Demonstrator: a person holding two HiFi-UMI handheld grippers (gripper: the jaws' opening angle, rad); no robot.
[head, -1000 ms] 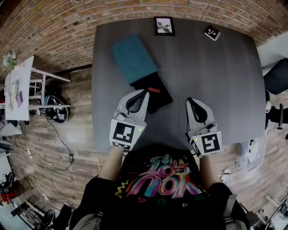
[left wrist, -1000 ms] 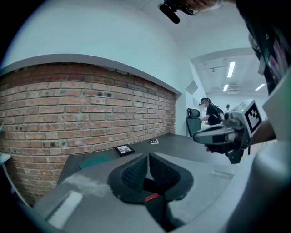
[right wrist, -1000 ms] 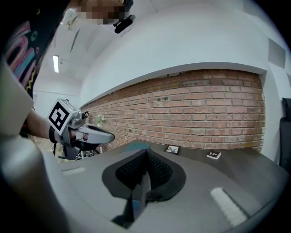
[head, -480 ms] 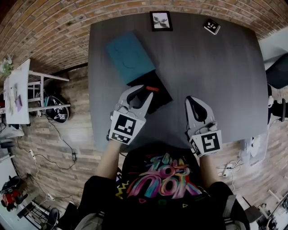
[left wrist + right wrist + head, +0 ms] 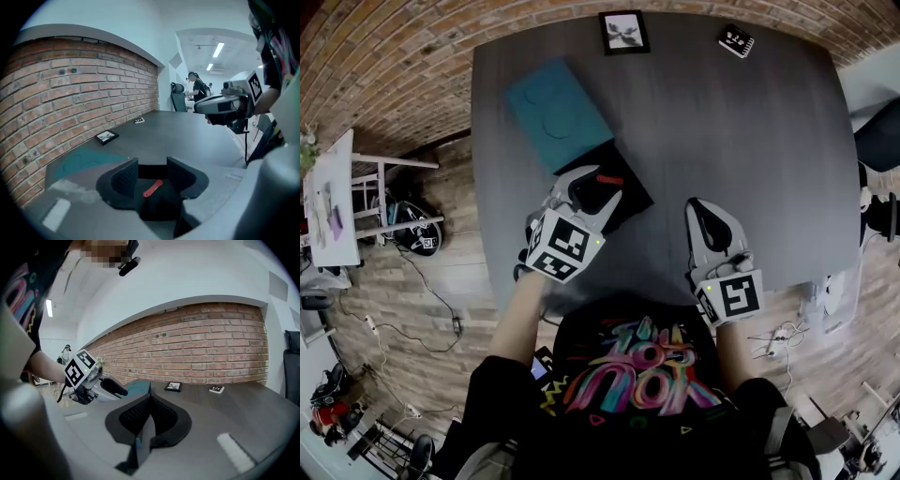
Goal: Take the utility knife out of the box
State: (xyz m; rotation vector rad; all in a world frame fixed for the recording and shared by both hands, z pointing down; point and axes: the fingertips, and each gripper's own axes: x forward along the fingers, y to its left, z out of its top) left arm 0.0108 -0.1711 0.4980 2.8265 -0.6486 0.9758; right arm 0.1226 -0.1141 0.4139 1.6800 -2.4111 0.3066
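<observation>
A red utility knife [image 5: 605,178] [image 5: 153,188] lies in the open black box [image 5: 630,195] [image 5: 159,211] near the table's front left. Beside the box, towards the far left, lies its teal lid [image 5: 557,112] [image 5: 82,163]. My left gripper [image 5: 598,186] [image 5: 152,167] hangs low over the box. Its jaws have just been opening, and the knife lies between and below them with the pads clear of it. My right gripper [image 5: 709,221] [image 5: 148,399] rests over bare table to the right, shut on nothing.
At the far edge of the dark grey table [image 5: 741,131] lie a small framed picture [image 5: 623,31] [image 5: 173,386] and a marker cube [image 5: 736,40] [image 5: 216,390]. Brick wall runs behind the table. A white side table [image 5: 333,197] stands on the floor at left.
My left gripper has sunk towards the black box and tilted down, and its jaws went from shut to wide apart. The right gripper has stayed put.
</observation>
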